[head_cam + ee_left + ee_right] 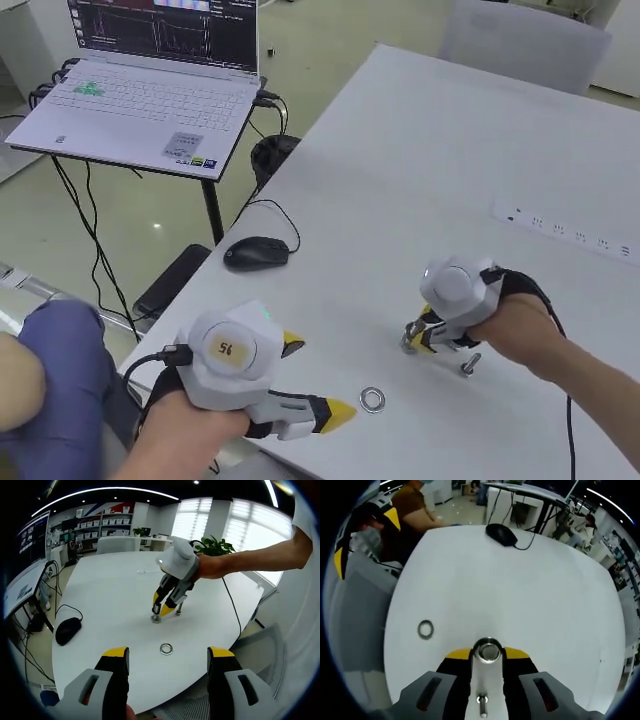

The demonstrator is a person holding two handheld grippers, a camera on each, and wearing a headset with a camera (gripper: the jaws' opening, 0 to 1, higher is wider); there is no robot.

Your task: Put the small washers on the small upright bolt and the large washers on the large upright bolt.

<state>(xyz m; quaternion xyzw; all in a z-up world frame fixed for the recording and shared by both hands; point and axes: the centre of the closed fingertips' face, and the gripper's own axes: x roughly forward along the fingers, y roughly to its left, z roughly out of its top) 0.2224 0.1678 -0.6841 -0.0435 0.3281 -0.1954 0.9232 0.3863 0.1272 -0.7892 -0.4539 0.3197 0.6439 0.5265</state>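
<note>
left gripper (167,654) jaws spread, loose washer (166,648) just ahead, right gripper view looks down on large bolt (487,651) flanked by right gripper (487,655), pinch cannot tell, washer at its 9 o'clock

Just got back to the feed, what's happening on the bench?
The right gripper is down at the large upright bolt, jaws narrowed around a ring-shaped metal part at its top; whether gripped, I cannot tell. The small bolt stands beside it. The left gripper is open, facing one loose washer on the table.
</note>
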